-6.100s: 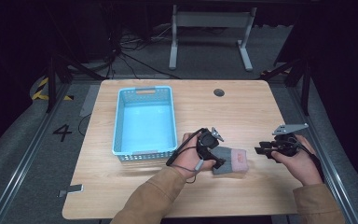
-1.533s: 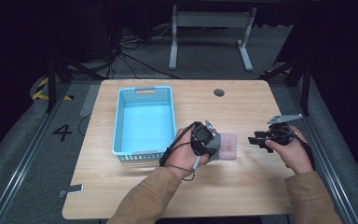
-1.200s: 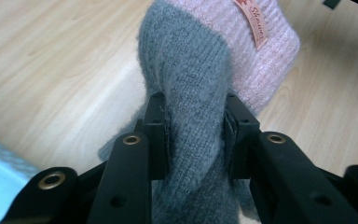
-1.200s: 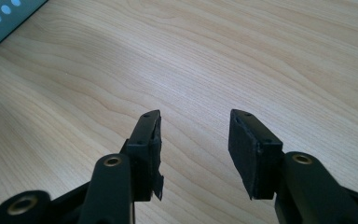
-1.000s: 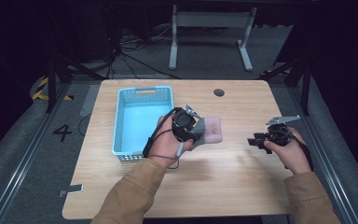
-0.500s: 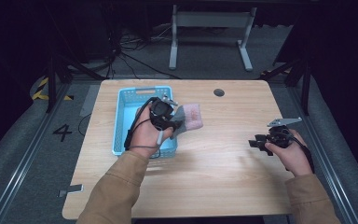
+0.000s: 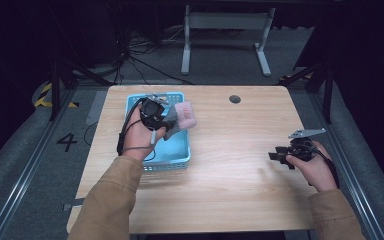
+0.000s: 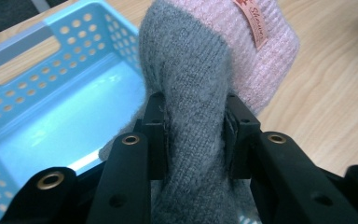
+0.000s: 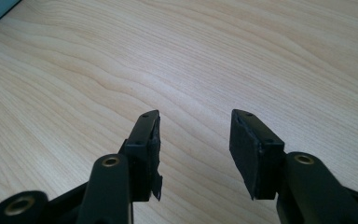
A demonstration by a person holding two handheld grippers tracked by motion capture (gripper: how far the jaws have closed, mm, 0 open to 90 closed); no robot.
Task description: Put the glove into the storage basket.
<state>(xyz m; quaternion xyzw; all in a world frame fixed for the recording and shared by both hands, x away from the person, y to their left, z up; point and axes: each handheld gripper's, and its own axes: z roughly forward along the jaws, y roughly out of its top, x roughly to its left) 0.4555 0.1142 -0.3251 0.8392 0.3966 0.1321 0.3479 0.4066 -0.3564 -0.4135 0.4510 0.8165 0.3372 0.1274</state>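
A folded grey and pink knit garment (image 7: 180,118) hangs over the light blue basket (image 7: 182,159), with my left gripper (image 7: 166,121) shut on its grey part. In the left gripper view the black pads (image 8: 156,135) press the grey knit (image 8: 193,116) from both sides, the pink part (image 8: 256,56) with a small label reaches past the basket's wall (image 8: 32,51) over the wood. My right gripper (image 7: 276,155) stays low over the table at the right, open; in the right gripper view its jaws stand apart over bare wood (image 9: 191,70).
The wooden table (image 7: 240,185) has a dark round grommet (image 7: 235,99) near its far edge. A metal stand (image 7: 225,30) and cables lie on the dark floor beyond. A floor mark "4" (image 7: 67,142) sits to the left.
My left hand has carried the garment from the table's middle leftward and away from the person, over the basket. The right gripper has stayed in place.
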